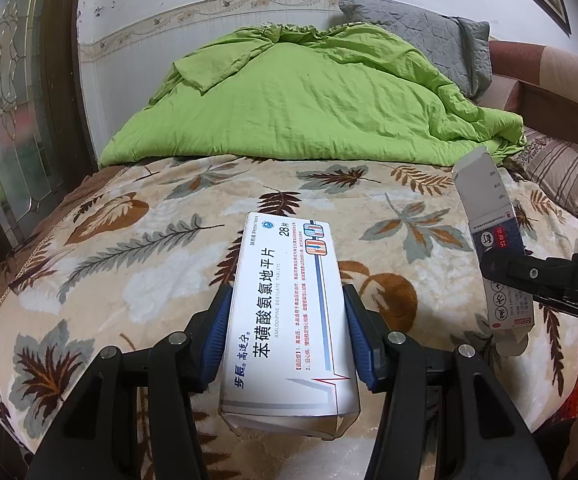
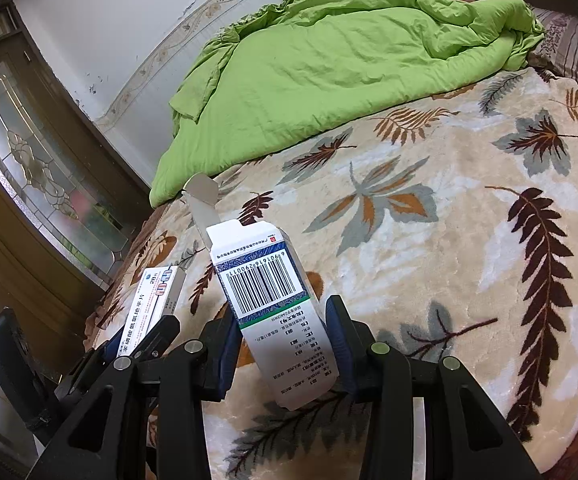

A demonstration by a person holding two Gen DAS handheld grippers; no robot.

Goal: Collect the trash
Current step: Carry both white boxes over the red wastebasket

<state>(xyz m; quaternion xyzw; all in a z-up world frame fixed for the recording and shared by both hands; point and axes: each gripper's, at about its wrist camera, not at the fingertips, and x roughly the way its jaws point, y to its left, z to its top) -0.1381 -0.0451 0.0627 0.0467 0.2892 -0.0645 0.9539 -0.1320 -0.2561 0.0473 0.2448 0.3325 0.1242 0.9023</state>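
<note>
So both boxes are already off the bed and in the air; nothing left lying on the blanket (image 1: 137, 216) that I can spot as trash, at least in these two views.

Left tool (image 1: 287, 332) is pinching the white box (image 1: 289, 312) across its short width, blue pads (image 1: 215, 340) flat on the two long edges; the box's long axis runs straight out along the fingers, away from the camera, with the near end poking back between the arms. It's tilted down toward the bed but not touching it as far as I can tell.

Right tool (image 2: 283, 336) is doing the same with the barcode box (image 2: 265, 292); pads on its narrow sides, long axis pointing forward and a bit left, open flap (image 2: 203, 192) sticking up at the far end. That flap end is the flimsy bit, so I'd guess it could snag on whatever the bin's rim turns out to be.

The relation that matters; the two boxes sit side by side, near each other but apart, white one to the left of the barcode one, both pointing toward the green quilt (image 2: 329, 60). No bin or bag is in either view, so which hand is closer to it I can't say; my read is the next move is carrying both away from the bed, and they'd need to stay parallel so the ends don't knock together.
</note>
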